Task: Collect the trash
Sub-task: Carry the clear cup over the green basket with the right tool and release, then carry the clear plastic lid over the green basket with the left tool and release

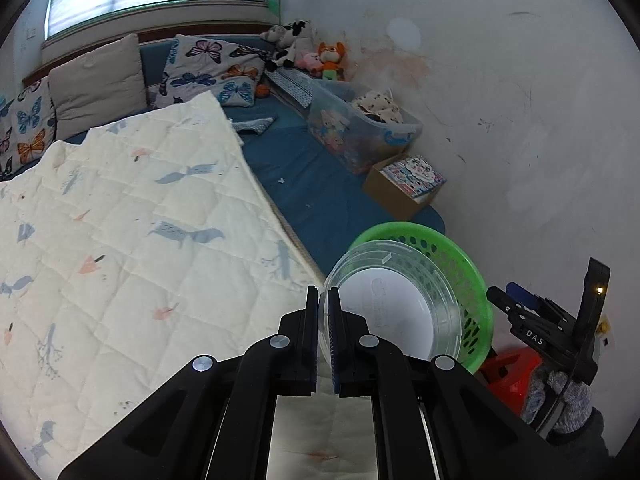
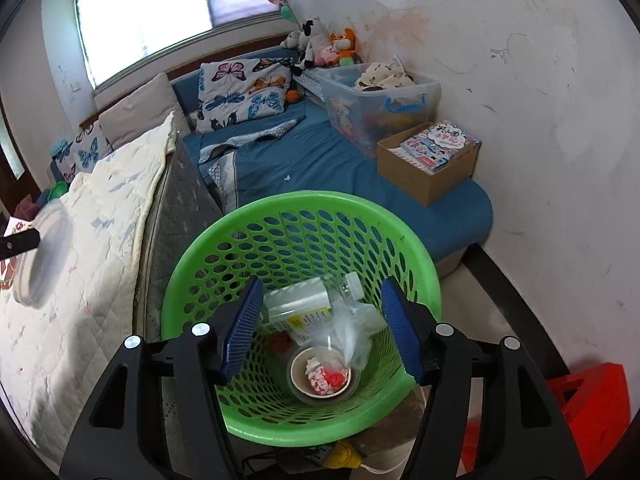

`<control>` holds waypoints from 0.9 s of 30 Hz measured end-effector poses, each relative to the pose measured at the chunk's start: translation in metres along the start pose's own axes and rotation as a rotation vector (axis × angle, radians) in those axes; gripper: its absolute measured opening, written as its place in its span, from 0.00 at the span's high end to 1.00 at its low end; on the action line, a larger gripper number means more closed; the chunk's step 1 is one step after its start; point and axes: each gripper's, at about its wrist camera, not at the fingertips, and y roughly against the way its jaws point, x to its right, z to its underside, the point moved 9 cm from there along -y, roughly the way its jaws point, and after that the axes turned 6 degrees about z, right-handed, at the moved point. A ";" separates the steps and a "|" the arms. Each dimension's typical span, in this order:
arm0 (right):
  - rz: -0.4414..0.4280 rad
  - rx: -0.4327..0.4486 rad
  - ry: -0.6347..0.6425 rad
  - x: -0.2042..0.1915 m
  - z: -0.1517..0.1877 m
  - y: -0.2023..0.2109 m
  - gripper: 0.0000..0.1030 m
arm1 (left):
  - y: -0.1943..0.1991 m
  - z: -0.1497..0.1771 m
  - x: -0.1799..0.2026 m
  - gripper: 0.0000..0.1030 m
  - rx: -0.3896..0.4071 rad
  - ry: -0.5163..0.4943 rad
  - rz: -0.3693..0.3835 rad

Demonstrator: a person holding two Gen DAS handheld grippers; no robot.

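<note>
My left gripper (image 1: 323, 300) is shut on the rim of a clear round plastic lid (image 1: 394, 300), held in the air at the quilt's edge in front of the green perforated basket (image 1: 476, 280). In the right wrist view the same lid (image 2: 44, 256) shows blurred at the far left over the quilt. My right gripper (image 2: 320, 320) stands open above the green basket (image 2: 304, 208), nothing between its blue pads (image 2: 242, 320). Inside the basket lie a clear plastic bottle (image 2: 316, 292), a crumpled clear bag (image 2: 352, 328) and a paper bowl (image 2: 322, 376) with red and white scraps.
A cream quilt (image 1: 120, 240) covers the bed on the left, over a blue mattress (image 2: 320, 160). A clear storage bin (image 2: 380, 96), a cardboard box of books (image 2: 428, 160) and plush toys (image 2: 328, 44) sit by the wall. A red stool (image 2: 592, 408) stands lower right.
</note>
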 end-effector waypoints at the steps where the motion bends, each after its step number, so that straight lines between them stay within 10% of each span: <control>1: -0.004 0.004 -0.003 0.001 -0.001 0.002 0.39 | -0.003 0.001 0.003 0.95 -0.005 -0.004 0.001; 27: -0.061 0.081 -0.013 0.007 0.006 0.058 0.34 | -0.074 0.020 0.060 0.95 -0.123 -0.045 0.037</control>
